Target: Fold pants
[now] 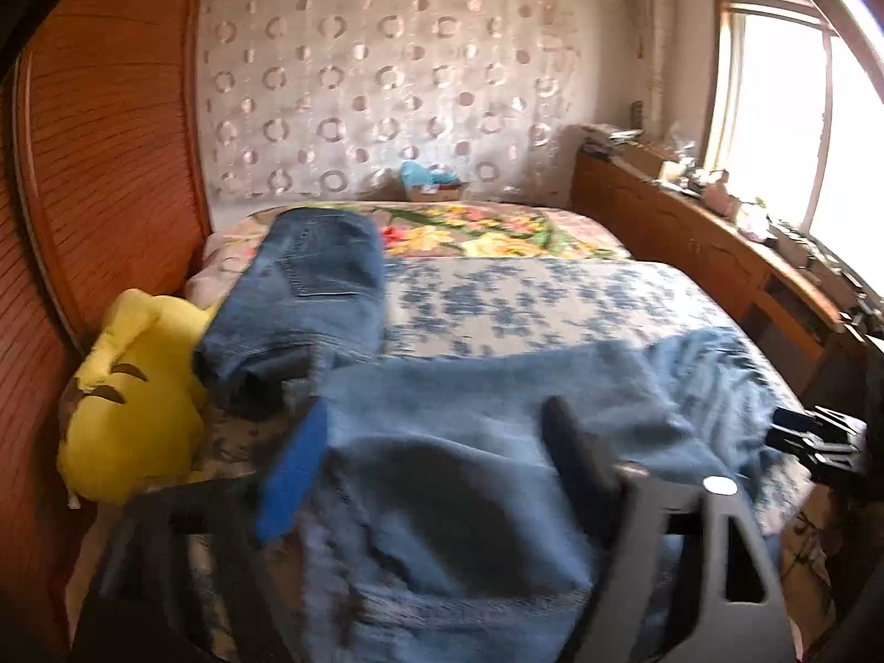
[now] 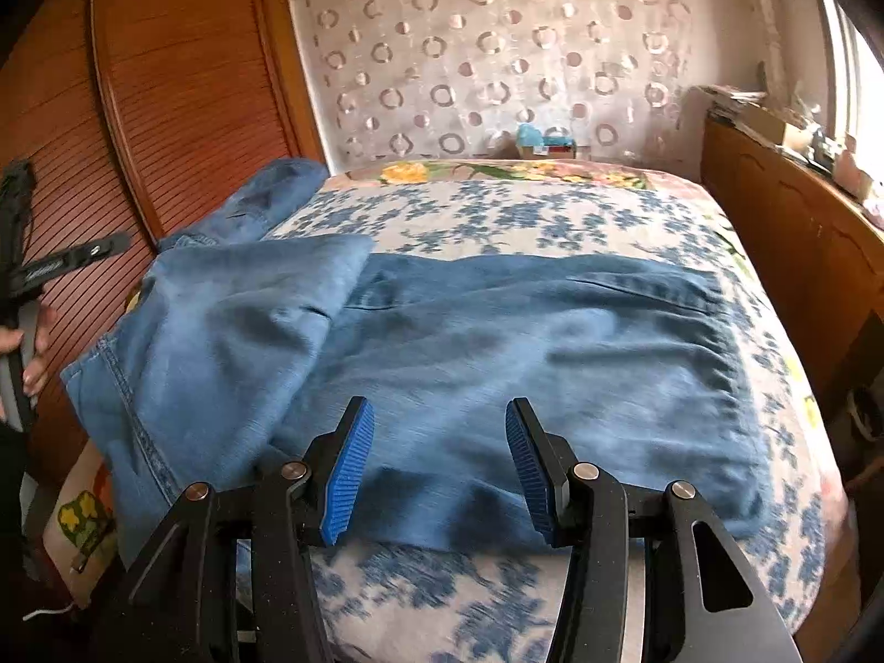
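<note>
Wooden slatted wardrobe doors (image 2: 182,83) are standing at the left of the room, with a yellow plush toy (image 1: 132,398) lying against them at the edge of the bed (image 2: 497,204), which is wearing a blue-flowered cover. Two pairs of jeans are showing: a folded pair (image 1: 309,298) is resting near the plush, and the pants (image 2: 497,375) being worked on are lying crosswise over the near part of the bed, faded blue denim, creased, with one end lifted and doubled over at the left. The left tool (image 1: 442,475) is sitting spread, its fingers straddling the raised denim, which is draping between them. The right tool (image 2: 439,469) is hovering with its blue pads wide apart just at the near edge of the pants.
</note>
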